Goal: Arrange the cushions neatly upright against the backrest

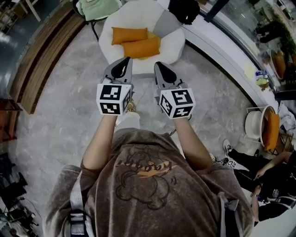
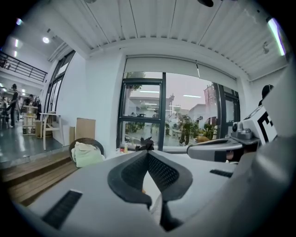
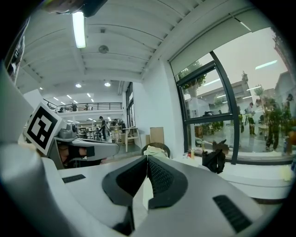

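No lettering is legible (the script on the person's shirt [image 1: 148,169] blurs).

Orange cushions [image 1: 141,47] lie on white chair [image 1: 172,45]; left tool [image 1: 125,60], right tool [image 1: 157,64] nearby.

Brown bear-print T-shirt [image 1: 148,185], grey shoulder straps [image 1: 76,200]

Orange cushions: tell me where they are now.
Head view, top centre: the orange cushions lie touching on the white chair, below-left of the black bag.
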A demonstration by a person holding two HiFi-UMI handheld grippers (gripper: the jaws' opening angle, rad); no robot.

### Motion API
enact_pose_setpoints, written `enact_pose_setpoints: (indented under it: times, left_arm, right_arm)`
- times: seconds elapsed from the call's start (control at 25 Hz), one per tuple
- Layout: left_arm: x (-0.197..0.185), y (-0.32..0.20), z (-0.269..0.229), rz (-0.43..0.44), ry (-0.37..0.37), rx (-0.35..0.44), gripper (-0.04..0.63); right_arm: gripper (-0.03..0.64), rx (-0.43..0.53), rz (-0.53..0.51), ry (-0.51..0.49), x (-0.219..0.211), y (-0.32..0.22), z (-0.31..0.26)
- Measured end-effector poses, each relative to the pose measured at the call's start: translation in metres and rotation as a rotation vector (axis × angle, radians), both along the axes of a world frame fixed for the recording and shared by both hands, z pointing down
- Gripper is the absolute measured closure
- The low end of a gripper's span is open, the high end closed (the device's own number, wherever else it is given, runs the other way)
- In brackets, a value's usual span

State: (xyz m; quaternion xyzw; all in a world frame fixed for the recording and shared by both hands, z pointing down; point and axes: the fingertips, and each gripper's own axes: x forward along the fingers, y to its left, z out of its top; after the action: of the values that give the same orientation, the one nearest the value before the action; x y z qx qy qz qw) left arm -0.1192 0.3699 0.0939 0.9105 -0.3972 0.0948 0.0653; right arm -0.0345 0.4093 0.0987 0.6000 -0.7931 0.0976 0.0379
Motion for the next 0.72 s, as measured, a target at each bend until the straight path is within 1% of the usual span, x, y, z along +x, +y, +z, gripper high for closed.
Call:
enact_pose_setpoints:
  times: [0.4,0.52,0.72]
  left_arm:
    - [-0.005,-0.089,-0.001,0.063,-0.02,-0.003,0.591]
    - [-0.007,-0.11,-0.001,0.083,-0.025,0.002,0.591]
    - [-0.009,-0.14,0.003,0.093,-0.01,-0.023,0.591]
  right_arm:
    - [0.598,0.005,0.043,-0.011,-0.005,-0.093,-0.005]
    - [0.597,0.014,0.051,-0.011,-0.01,-0.115,-0.008]
    - [0.597,0.001,0.056,0.006,-0.012,-0.139,-0.006]
